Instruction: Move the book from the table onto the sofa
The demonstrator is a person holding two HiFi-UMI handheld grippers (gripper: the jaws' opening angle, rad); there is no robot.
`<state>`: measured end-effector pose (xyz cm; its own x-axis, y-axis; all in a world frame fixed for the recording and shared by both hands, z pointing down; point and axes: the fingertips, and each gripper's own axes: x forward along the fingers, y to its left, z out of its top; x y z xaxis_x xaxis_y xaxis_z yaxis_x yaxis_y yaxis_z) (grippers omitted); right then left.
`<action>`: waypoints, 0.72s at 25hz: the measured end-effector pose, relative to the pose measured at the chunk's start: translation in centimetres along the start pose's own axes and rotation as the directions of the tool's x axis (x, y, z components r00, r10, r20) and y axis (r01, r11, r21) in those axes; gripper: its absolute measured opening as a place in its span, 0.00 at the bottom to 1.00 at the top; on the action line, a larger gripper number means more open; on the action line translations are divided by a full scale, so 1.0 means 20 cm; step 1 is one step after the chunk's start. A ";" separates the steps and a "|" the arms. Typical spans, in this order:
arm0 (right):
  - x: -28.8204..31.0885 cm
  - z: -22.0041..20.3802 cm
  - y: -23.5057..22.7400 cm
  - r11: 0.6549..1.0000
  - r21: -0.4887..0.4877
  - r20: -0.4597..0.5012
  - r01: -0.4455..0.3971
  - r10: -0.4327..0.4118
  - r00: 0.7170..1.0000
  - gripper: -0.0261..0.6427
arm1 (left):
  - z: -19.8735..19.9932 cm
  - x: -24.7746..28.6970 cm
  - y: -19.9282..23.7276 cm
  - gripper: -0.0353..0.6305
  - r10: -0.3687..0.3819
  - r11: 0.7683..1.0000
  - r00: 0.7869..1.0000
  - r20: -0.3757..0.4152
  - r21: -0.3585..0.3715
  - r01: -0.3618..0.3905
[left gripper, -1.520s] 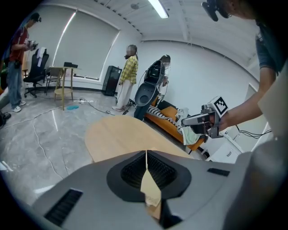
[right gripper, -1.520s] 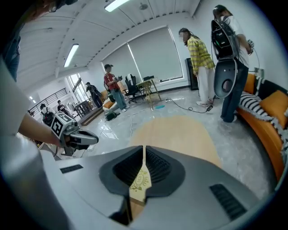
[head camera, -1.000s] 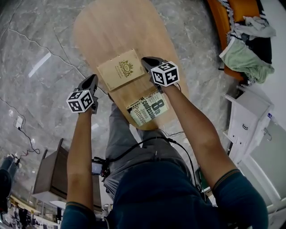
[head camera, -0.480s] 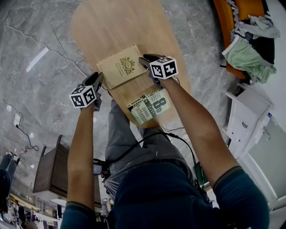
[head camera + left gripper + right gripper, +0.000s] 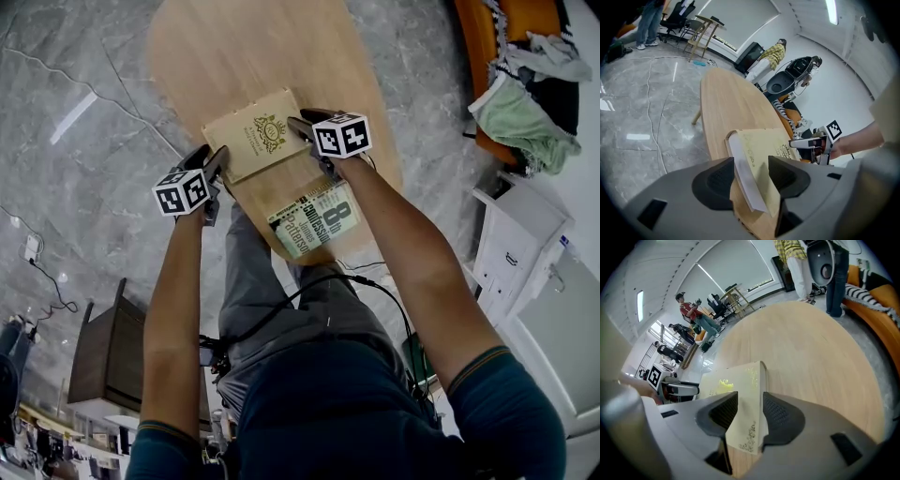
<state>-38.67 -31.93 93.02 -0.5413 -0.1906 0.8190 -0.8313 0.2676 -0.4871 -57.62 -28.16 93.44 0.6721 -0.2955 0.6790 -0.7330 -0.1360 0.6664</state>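
Two grippers are flanking the tan book on the table in the head view: left gripper at its eight o'clock, right gripper at two. In the left gripper view, the jaws have just been opening wide and are straddling the book's edge without pressing. In the right gripper view, the jaws are likewise spreading around a corner, unclamped.

The wooden table bears a tan book between the left gripper and right gripper, jaws just opened; a paperback lies behind the right.

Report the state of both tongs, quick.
Left tongs: open, jaws just opened, book edge between them, not clamped.
Right tongs: open, jaws just opened, same book's opposite edge between them, not clamped.
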 end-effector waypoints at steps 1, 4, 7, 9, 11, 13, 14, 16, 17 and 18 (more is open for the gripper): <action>0.01 0.00 0.00 1.000 -0.001 -0.005 -0.002 0.002 1.000 0.28 | 0.00 0.01 0.00 0.37 -0.005 1.000 1.000 -0.007 -0.003 0.005; 0.04 -0.01 0.01 1.000 -0.005 -0.015 -0.006 0.006 1.000 0.28 | -0.02 0.05 -0.01 0.37 -0.016 1.000 1.000 -0.022 -0.008 0.016; 0.07 0.00 0.03 1.000 -0.004 -0.009 -0.022 0.022 1.000 0.28 | -0.01 0.05 0.00 0.37 0.004 1.000 1.000 -0.014 -0.008 -0.004; 0.07 -0.02 0.02 1.000 -0.011 -0.019 -0.019 0.019 1.000 0.28 | -0.02 0.05 0.00 0.37 0.016 1.000 1.000 0.002 -0.019 -0.016; 0.01 -0.05 -0.03 1.000 -0.027 -0.042 0.007 -0.008 0.999 0.28 | -0.06 0.10 -0.05 0.36 0.005 0.999 1.000 0.011 -0.038 -0.004; -0.03 -0.04 -0.05 0.999 -0.039 -0.057 0.026 -0.028 0.998 0.28 | -0.07 0.13 -0.10 0.36 -0.009 0.999 1.000 0.008 -0.046 0.009; -0.02 -0.04 -0.04 0.999 -0.040 -0.060 0.025 -0.028 0.998 0.28 | -0.06 0.12 -0.09 0.35 0.002 0.999 1.000 0.002 -0.039 -0.002; 0.01 -0.03 0.00 0.999 -0.038 -0.059 0.014 -0.016 0.998 0.28 | -0.04 0.08 -0.06 0.35 0.038 0.999 0.999 0.000 -0.019 -0.038; 0.02 -0.02 0.01 0.999 -0.040 -0.057 0.010 -0.012 0.998 0.28 | -0.03 0.05 -0.04 0.35 0.051 0.999 0.999 0.005 -0.013 -0.051; 0.02 -0.02 0.03 0.999 -0.044 -0.055 0.010 -0.012 0.998 0.27 | -0.03 0.03 -0.04 0.35 0.062 0.998 0.998 0.012 -0.008 -0.062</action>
<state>-39.27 -31.49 93.15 -0.5235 -0.1421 0.8401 -0.8302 0.3068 -0.4654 -56.54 -27.72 93.59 0.6240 -0.3143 0.7154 -0.7724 -0.1094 0.6257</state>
